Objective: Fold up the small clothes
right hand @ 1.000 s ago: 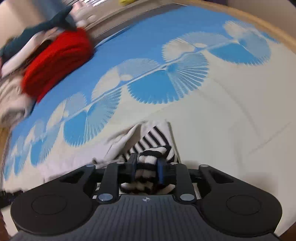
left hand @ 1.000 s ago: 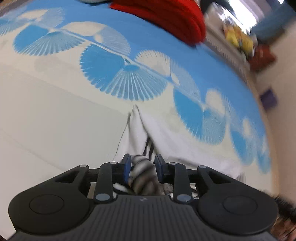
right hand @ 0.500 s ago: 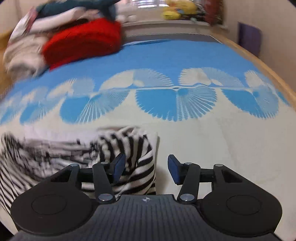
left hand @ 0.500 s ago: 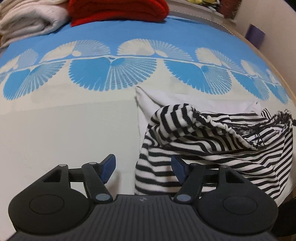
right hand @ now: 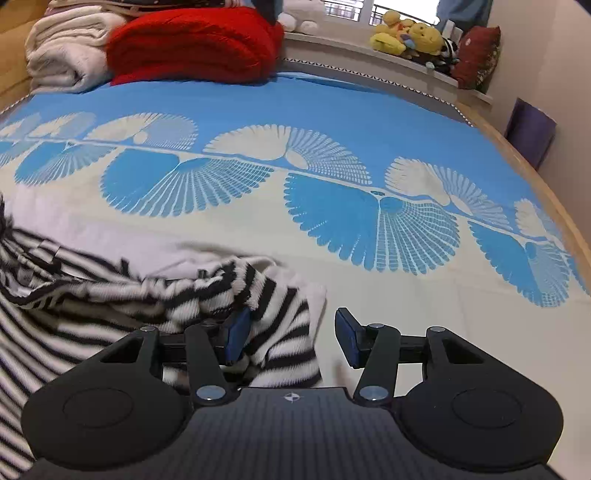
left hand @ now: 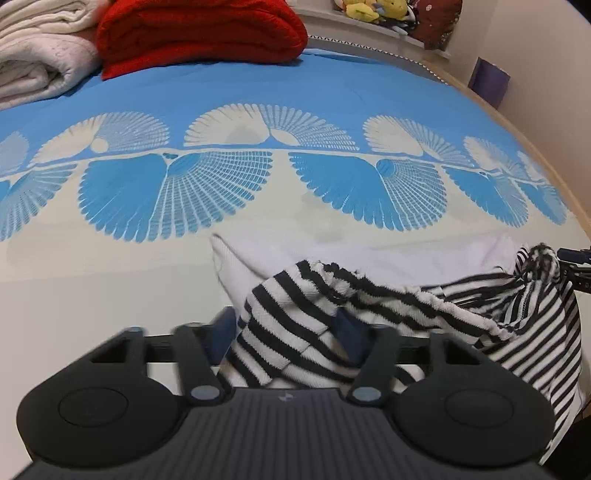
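A small black-and-white striped garment [left hand: 424, 314] lies crumpled on the bed over a white cloth [left hand: 280, 254]. My left gripper [left hand: 284, 334] is open, its blue pads on either side of the garment's left corner. In the right wrist view the same garment [right hand: 110, 295] spreads to the left. My right gripper [right hand: 291, 339] is open, with the garment's right corner lying between the pads and against the left pad [right hand: 236, 334]. The right gripper's tip shows at the far right edge of the left wrist view [left hand: 576, 266].
The bed has a blue and cream fan-patterned cover [left hand: 258, 177]. A folded red blanket [left hand: 199, 33] and a white blanket [left hand: 37, 62] lie at the far end. Stuffed toys [right hand: 410, 37] sit on the window ledge. A wooden bed edge [right hand: 554, 206] runs along the right.
Both grippers were shut on the striped garment a second ago and have opened, letting it drop on the bed. Both views have tilted up; the left pads have closed in around the corner.
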Available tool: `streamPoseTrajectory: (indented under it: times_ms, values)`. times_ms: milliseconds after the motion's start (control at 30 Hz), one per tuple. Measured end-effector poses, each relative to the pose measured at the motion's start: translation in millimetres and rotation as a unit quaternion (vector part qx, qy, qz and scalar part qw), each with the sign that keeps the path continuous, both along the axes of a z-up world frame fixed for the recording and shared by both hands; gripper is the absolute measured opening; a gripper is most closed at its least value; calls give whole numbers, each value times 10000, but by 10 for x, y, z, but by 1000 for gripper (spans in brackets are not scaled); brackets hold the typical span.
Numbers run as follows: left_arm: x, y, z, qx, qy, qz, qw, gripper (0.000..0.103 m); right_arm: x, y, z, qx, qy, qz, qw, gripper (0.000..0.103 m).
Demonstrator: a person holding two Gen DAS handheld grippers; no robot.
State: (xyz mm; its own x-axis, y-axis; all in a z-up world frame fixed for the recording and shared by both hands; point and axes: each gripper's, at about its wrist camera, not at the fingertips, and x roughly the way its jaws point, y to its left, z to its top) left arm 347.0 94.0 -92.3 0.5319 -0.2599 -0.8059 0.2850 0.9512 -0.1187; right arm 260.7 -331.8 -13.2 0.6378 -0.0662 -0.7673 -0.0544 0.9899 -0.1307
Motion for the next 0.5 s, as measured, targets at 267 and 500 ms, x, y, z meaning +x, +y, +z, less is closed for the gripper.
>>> streamPoseTrajectory:
  times_ms: [267, 500]
  values:
    - [334, 256, 75, -220, -323, 426, 9983, 2, 387, 15, -51, 405, -52, -13, 9992, 0]
    - [595, 211, 21, 95, -634, 934, 9936, 2, 578, -166, 260, 981, -1219, -998, 9826, 0]
